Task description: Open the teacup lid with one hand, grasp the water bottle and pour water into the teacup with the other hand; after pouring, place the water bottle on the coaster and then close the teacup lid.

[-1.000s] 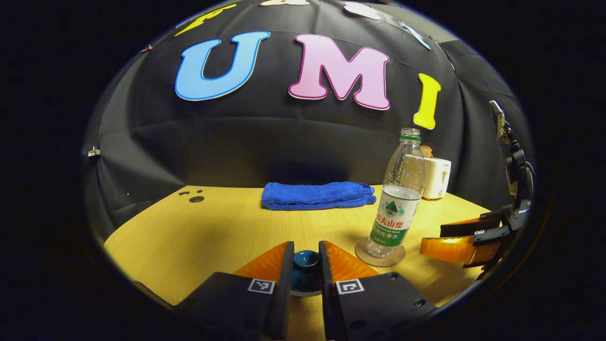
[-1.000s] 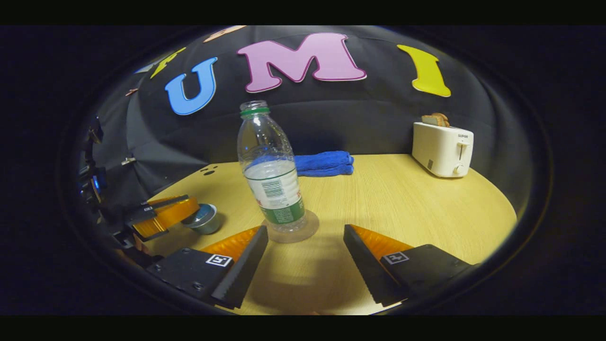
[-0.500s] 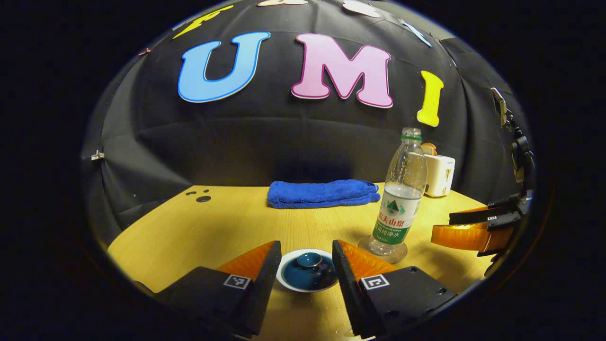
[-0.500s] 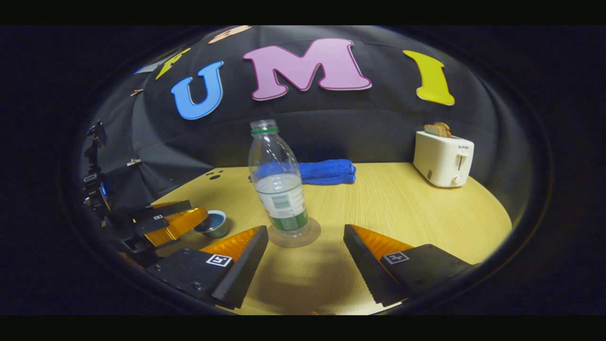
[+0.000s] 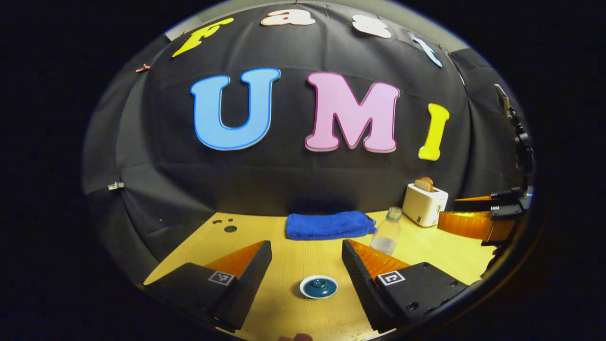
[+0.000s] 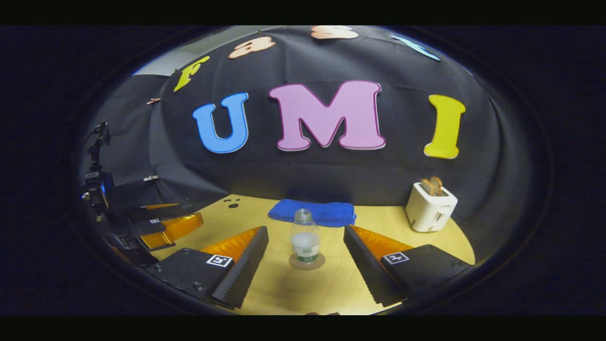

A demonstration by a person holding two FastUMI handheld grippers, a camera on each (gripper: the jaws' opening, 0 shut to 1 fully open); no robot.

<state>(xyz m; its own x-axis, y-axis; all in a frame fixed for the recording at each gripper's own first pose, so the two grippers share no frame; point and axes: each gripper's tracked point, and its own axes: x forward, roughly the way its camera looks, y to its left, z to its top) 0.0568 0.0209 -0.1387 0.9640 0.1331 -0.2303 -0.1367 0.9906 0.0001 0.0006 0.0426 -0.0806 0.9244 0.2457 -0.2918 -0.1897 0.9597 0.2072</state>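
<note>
Left tool [image 5: 307,258] hangs open, raised over the lidded teacup [image 5: 318,287].

At the bottom centre of the left gripper view, the teacup lid [image 5: 318,287] is dark teal with a white rim around it. The left gripper [image 5: 307,274] has black fingers with translucent orange side panels and small black-and-white square markers. The table [image 5: 303,255] is pale yellow wood grain. A folded towel [image 5: 330,225] at mid-frame is bright blue. In the right gripper view, the water bottle [image 6: 305,240] is clear with a white and green label, on a tan coaster [image 6: 307,262]. The toaster [image 6: 431,208] at right is cream white.
</note>
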